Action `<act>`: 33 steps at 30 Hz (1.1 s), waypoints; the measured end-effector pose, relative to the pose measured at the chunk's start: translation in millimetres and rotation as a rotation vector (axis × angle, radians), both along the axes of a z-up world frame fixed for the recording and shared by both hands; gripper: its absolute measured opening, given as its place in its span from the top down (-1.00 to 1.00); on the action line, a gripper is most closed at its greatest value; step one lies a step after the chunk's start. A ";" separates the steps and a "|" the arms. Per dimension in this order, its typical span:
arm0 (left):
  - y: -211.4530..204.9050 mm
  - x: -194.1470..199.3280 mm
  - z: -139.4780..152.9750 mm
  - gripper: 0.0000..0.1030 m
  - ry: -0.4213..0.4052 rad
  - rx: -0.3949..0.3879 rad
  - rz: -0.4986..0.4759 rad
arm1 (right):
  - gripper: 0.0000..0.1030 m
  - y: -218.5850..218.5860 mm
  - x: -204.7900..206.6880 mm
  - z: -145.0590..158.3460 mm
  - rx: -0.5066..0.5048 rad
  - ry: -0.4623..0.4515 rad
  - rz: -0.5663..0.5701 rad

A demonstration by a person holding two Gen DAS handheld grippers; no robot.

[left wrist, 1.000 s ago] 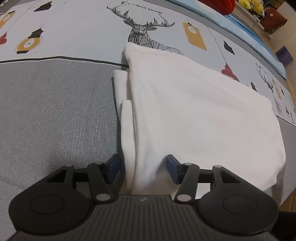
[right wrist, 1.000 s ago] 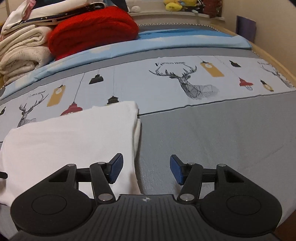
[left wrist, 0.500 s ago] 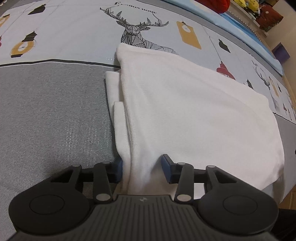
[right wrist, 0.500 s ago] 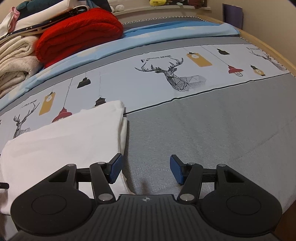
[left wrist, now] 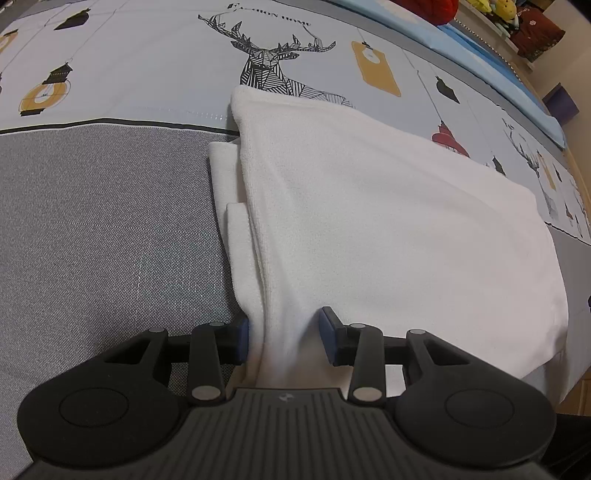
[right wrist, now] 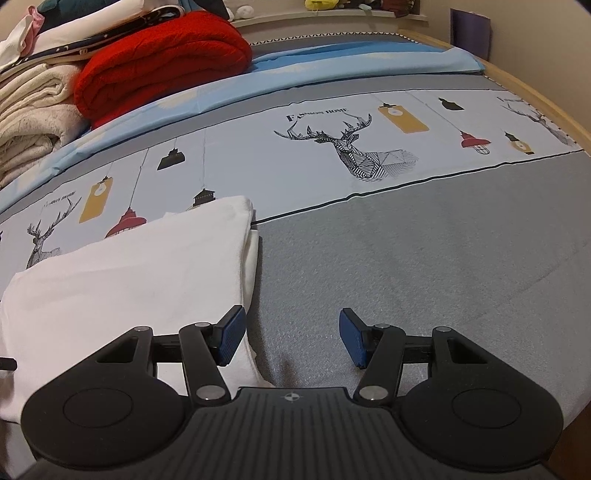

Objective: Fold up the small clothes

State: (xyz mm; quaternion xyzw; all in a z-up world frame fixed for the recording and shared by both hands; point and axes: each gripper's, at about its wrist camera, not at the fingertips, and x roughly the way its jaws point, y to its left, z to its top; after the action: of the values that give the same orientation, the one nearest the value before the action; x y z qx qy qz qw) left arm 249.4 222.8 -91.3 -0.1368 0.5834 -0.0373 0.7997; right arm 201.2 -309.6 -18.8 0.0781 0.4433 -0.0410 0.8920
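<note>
A folded white garment (left wrist: 369, 221) lies flat on the bed, half on the grey band of the sheet (left wrist: 92, 240) and half on the deer print. My left gripper (left wrist: 284, 332) points steeply down at the garment's near left corner. Its jaws are closing, with a bunched ridge of the layered edge squeezed between the blue pads. In the right wrist view the same garment (right wrist: 129, 280) fills the lower left. My right gripper (right wrist: 291, 336) is open above the grey sheet (right wrist: 424, 258), holding nothing, with its left finger over the garment's right edge.
A folded red blanket (right wrist: 162, 59) and a stack of cream towels (right wrist: 33, 118) sit at the far left of the bed, behind a blue sheet (right wrist: 332, 62). The wooden bed edge (right wrist: 535, 96) curves along the right, with a purple box (right wrist: 471, 33) beyond it.
The left jaws have narrowed onto the garment's near left edge, gathering it into a ridge. The right gripper's view has tilted slightly; its jaws stand as wide as before.
</note>
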 end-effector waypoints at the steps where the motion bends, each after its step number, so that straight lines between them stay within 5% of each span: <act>1: 0.1 0.1 -0.2 0.17 0.001 -0.001 0.001 | -0.12 0.1 -0.1 -0.1 0.000 0.000 0.000; 26: -0.7 0.2 -0.7 0.17 -0.001 0.008 -0.006 | -0.12 2.2 -0.2 -0.7 -0.005 0.006 0.004; 33: -1.8 0.2 0.2 0.34 -0.003 0.012 -0.010 | -0.12 2.5 0.3 -1.2 -0.007 0.009 0.006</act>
State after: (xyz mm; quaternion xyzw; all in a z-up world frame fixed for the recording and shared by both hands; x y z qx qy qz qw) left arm 249.7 221.0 -91.1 -0.1288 0.5832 -0.0380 0.8011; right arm 201.5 -307.0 -20.0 0.0736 0.4475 -0.0403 0.8903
